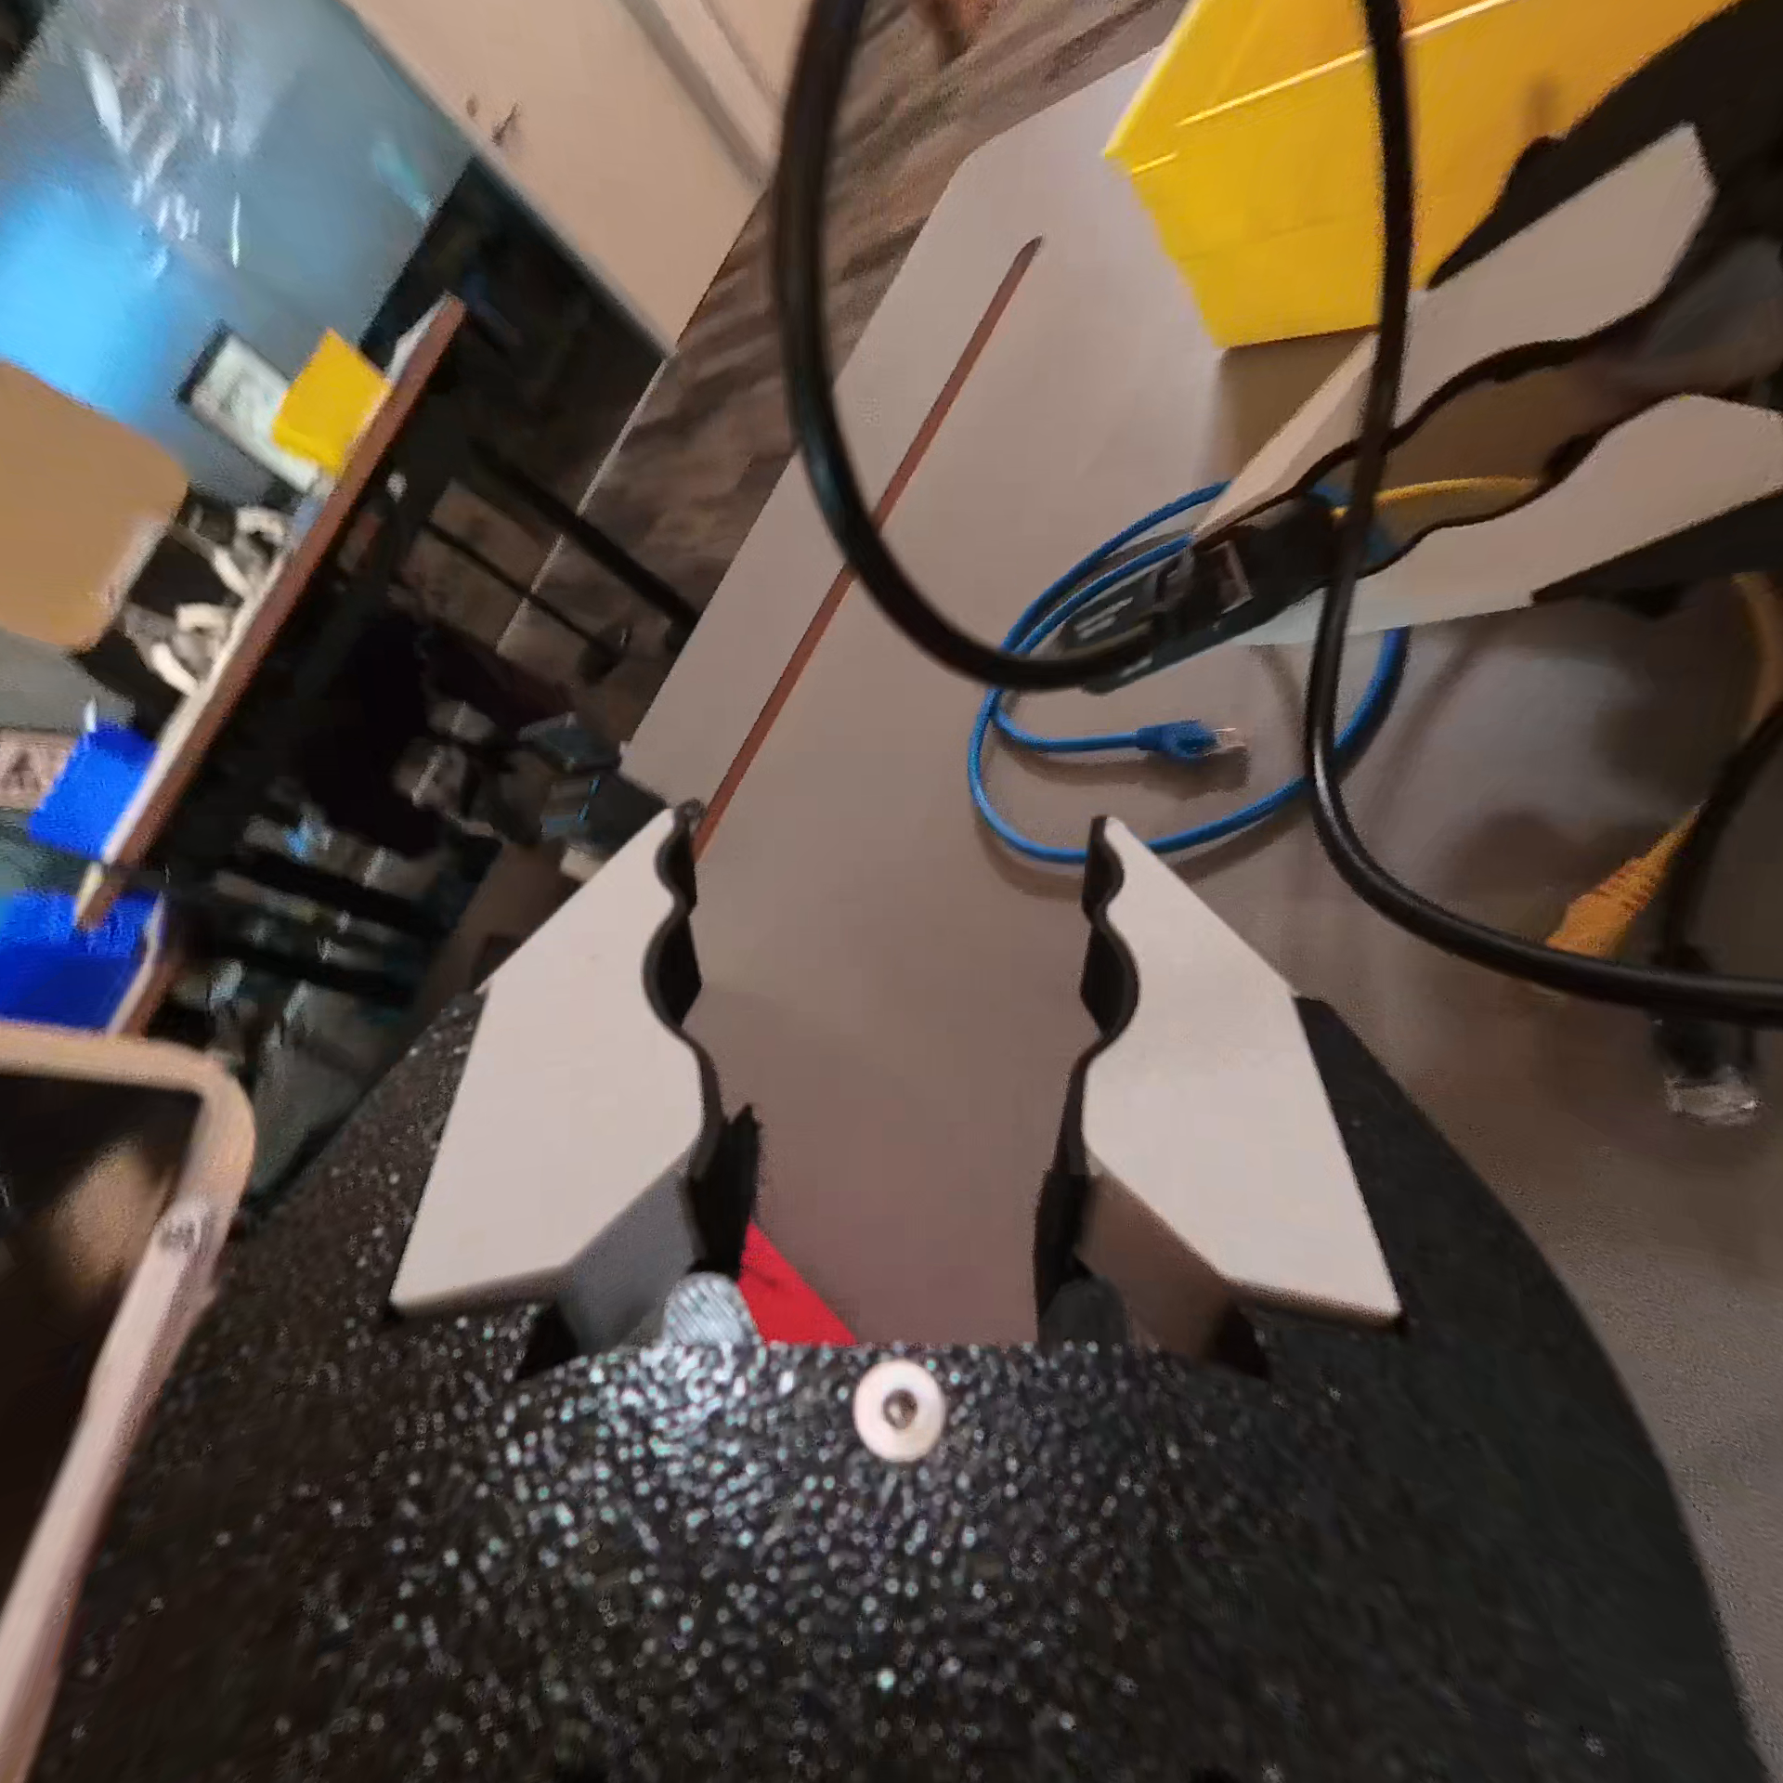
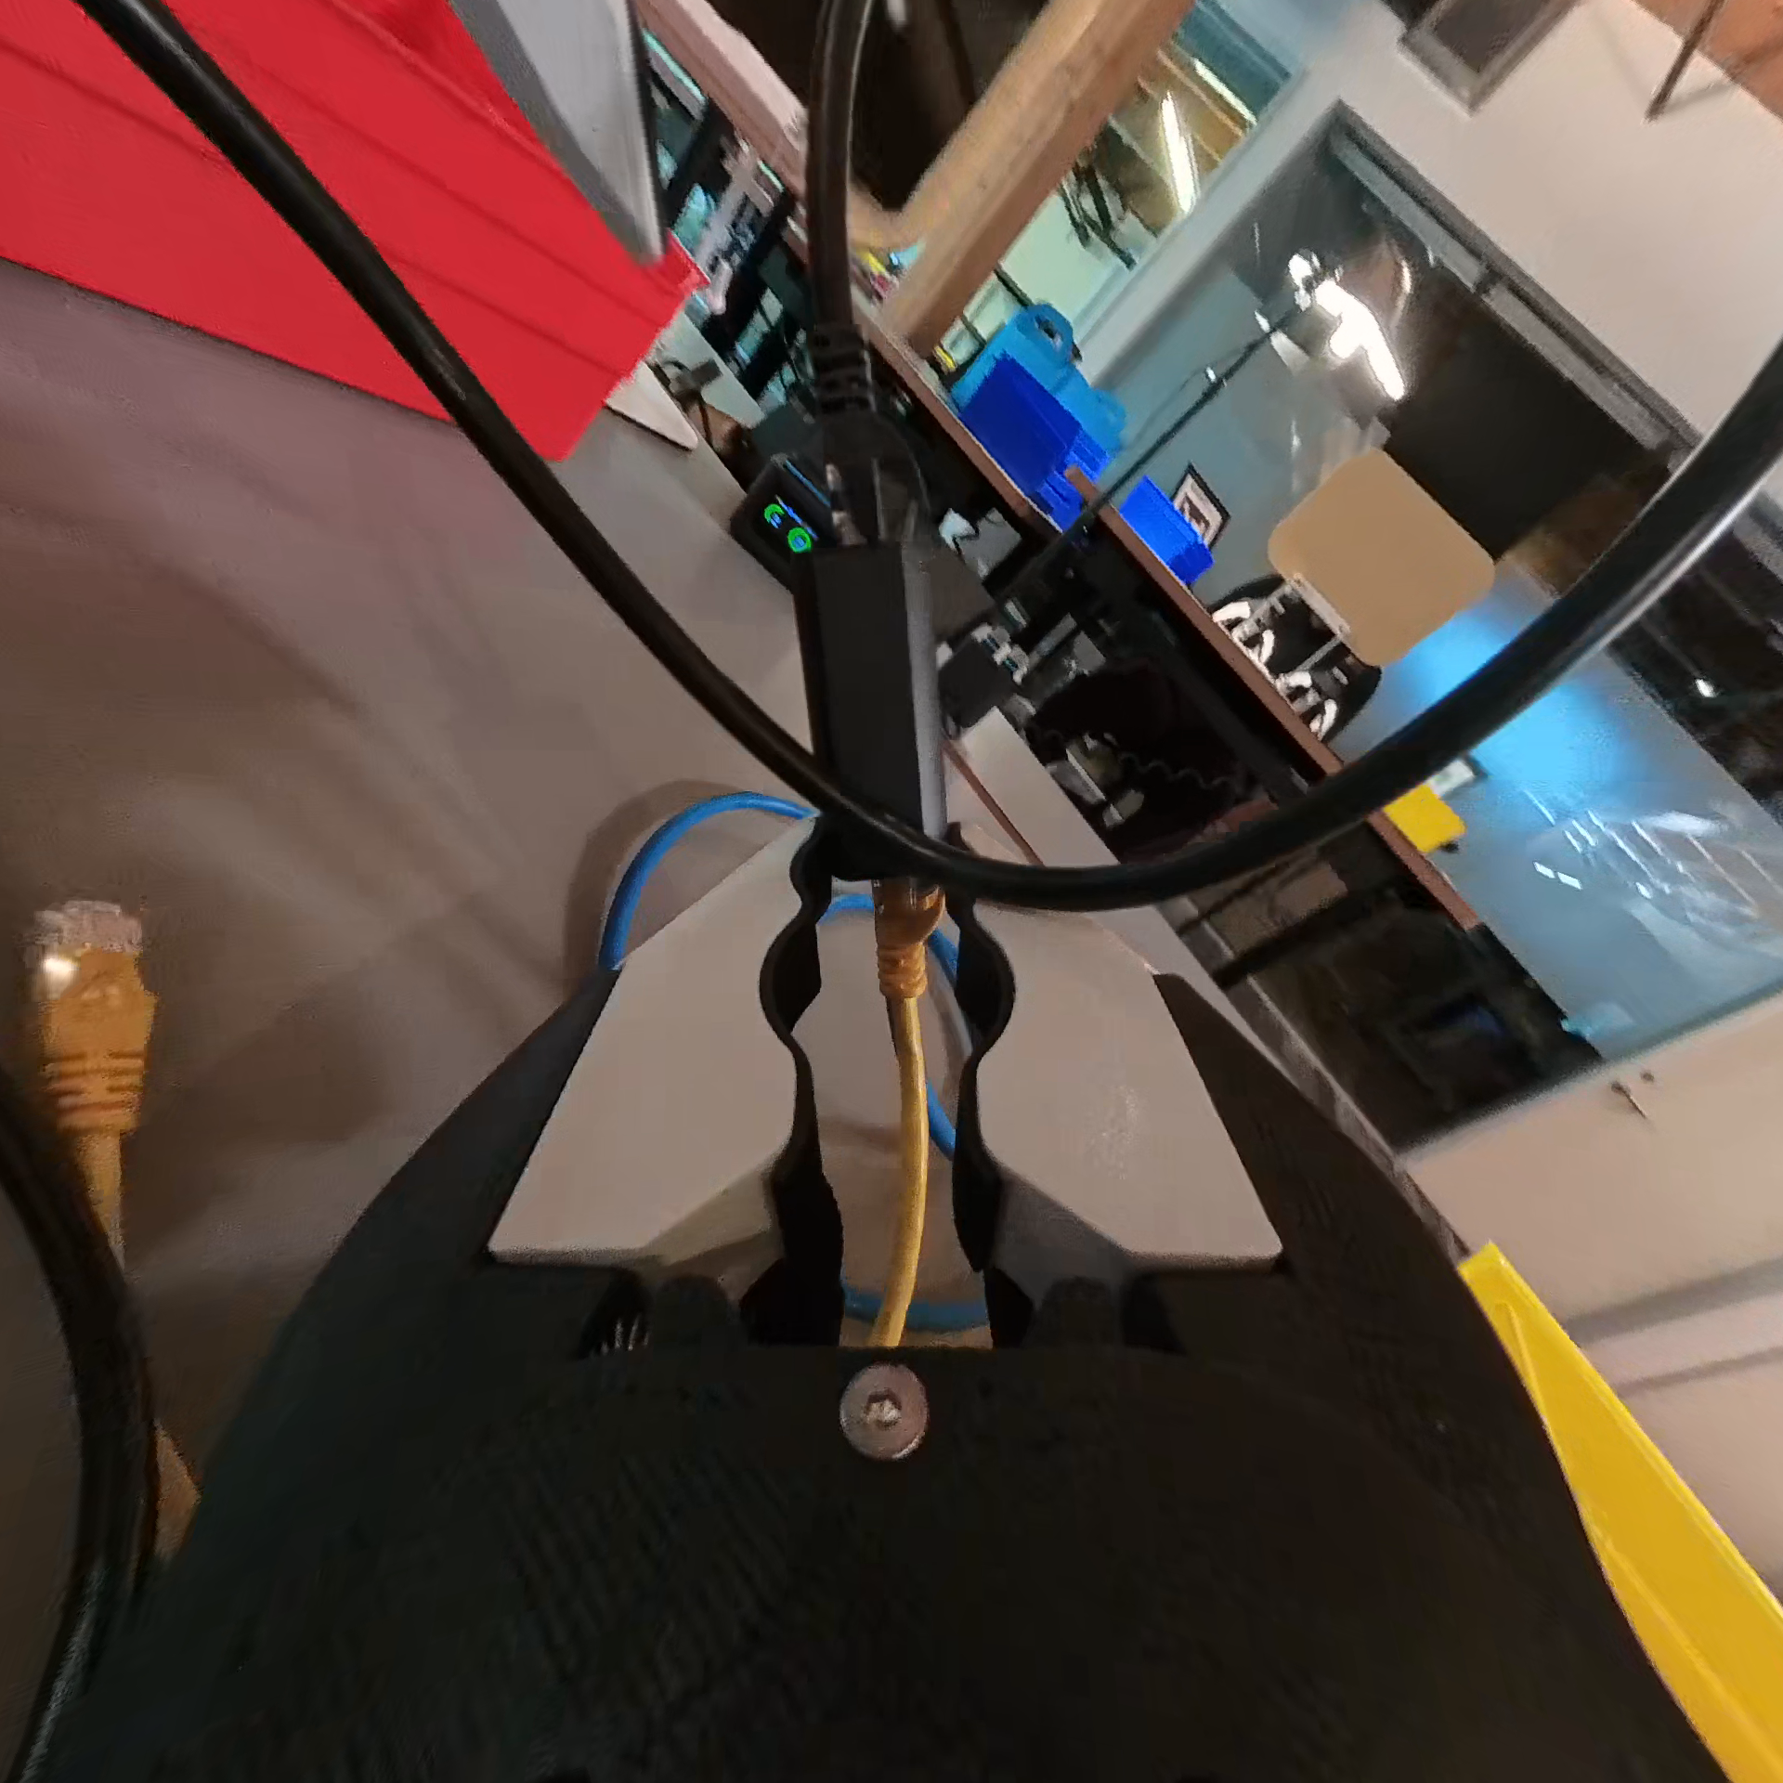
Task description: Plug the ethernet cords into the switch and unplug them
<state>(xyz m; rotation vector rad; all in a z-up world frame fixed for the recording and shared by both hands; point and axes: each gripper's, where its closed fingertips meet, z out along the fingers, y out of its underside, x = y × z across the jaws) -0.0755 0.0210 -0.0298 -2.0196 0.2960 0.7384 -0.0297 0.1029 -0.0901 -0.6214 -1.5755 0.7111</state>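
**Q:** Nearest the left wrist camera, what shows?

**A:** Black speckled housing fills the bottom of the view, and the left gripper (image 1: 897,839) reaches forward from it. Its two pale fingers stand wide apart with nothing between them, above a bare grey table (image 1: 917,540).

**Q:** Where is the switch?

**A:** Farther off, to the upper right of that view, the right gripper (image 1: 1254,540) clamps a small black switch (image 1: 1172,603), lifted off the table. In the right wrist view the same switch (image 2: 873,675) stands straight out from that gripper's (image 2: 883,859) tips, with the fingers pressed against its near end.

**Q:** Which cords are plugged in?

**A:** A black cord (image 2: 830,193) enters the far end of the switch, and beside that plug two small green lights (image 2: 786,529) glow. A yellow cord (image 2: 907,1110) runs up between the fingers, and its plug sits in the near end. A second black cable (image 2: 386,318) loops across in front of the switch.

**Q:** And the loose cords?

**A:** A blue cord (image 1: 1042,753) lies coiled on the table below the switch, its plug free. In the right wrist view another yellow plug (image 2: 87,1003) sits unplugged at the left edge.

**Q:** Anything else nearby?

**A:** A yellow bin (image 1: 1283,174) rests on the table behind the right gripper, and a red bin (image 2: 318,174) is at the upper left of the right wrist view. Blurred shelving with blue bins (image 2: 1071,425) stands beyond the table.
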